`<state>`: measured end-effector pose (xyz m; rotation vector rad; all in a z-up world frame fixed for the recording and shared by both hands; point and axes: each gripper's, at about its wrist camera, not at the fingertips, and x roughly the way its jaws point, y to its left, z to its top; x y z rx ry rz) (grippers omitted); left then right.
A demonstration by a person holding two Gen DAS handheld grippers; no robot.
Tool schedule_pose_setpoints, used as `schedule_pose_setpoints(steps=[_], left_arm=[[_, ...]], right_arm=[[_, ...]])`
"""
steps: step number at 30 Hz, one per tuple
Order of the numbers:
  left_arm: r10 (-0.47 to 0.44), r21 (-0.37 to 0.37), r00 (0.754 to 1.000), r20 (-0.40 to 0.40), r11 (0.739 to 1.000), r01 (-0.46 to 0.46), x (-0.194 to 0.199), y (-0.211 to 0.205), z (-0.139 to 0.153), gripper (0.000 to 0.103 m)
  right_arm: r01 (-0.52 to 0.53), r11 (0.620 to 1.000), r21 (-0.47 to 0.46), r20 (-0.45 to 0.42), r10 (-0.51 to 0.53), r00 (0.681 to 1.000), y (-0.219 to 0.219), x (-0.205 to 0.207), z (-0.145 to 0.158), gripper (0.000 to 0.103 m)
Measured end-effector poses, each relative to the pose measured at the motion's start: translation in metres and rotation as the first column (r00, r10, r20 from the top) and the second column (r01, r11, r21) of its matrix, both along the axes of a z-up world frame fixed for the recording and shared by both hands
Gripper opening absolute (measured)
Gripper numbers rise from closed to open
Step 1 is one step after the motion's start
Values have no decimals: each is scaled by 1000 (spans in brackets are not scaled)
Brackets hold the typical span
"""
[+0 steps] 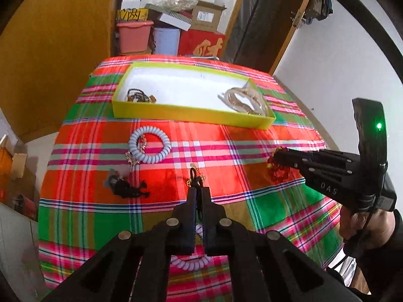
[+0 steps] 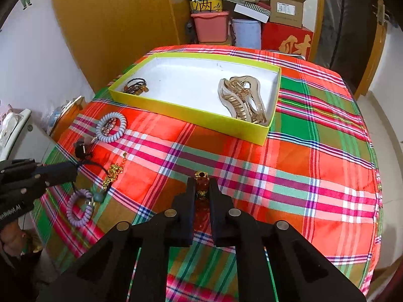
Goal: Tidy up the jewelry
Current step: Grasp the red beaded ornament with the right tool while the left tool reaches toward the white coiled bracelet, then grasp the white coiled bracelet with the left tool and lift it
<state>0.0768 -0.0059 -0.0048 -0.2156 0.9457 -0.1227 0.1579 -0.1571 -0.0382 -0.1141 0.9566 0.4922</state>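
Note:
A yellow tray [image 1: 176, 109] [image 2: 191, 112] with a white floor sits at the far side of the plaid table. In it lie a dark bead bracelet [image 1: 137, 95] [image 2: 136, 86] and a gold hair claw [image 1: 245, 100] [image 2: 245, 100]. My left gripper [image 1: 198, 190] [image 2: 74, 170] is shut on a black cord [image 1: 194, 173] with a gold charm [image 2: 113, 173]. My right gripper [image 2: 201, 183] [image 1: 275, 154] is shut on a red bead bracelet [image 2: 201, 188] [image 1: 277, 172] with a gold piece.
A white coil hair tie [image 1: 149, 144] [image 2: 110, 128], a black hair clip [image 1: 126, 187] [image 2: 81, 151] and a purple coil tie [image 2: 80, 210] [image 1: 190, 263] lie on the cloth. Boxes and bins [image 1: 171, 30] stand behind the table.

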Motion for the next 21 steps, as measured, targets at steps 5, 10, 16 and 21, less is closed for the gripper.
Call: schedule_pose_setpoints(steps=[5, 10, 16, 21], left_arm=[[8, -5, 1000, 27, 1000, -8, -4, 1, 11, 3], [6, -24, 998, 65, 1000, -5, -10, 4, 27, 3], [-15, -65, 993, 119, 998, 22, -16, 1, 49, 3], [-20, -74, 993, 121, 997, 29, -16, 1, 50, 3]], right_arm=[[11, 1000, 14, 18, -11, 1000, -4, -7, 11, 10], [18, 1000, 25, 30, -18, 999, -6, -13, 20, 10], [19, 999, 28, 43, -20, 999, -6, -20, 26, 10], [18, 1000, 26, 46, -19, 999, -7, -24, 29, 10]])
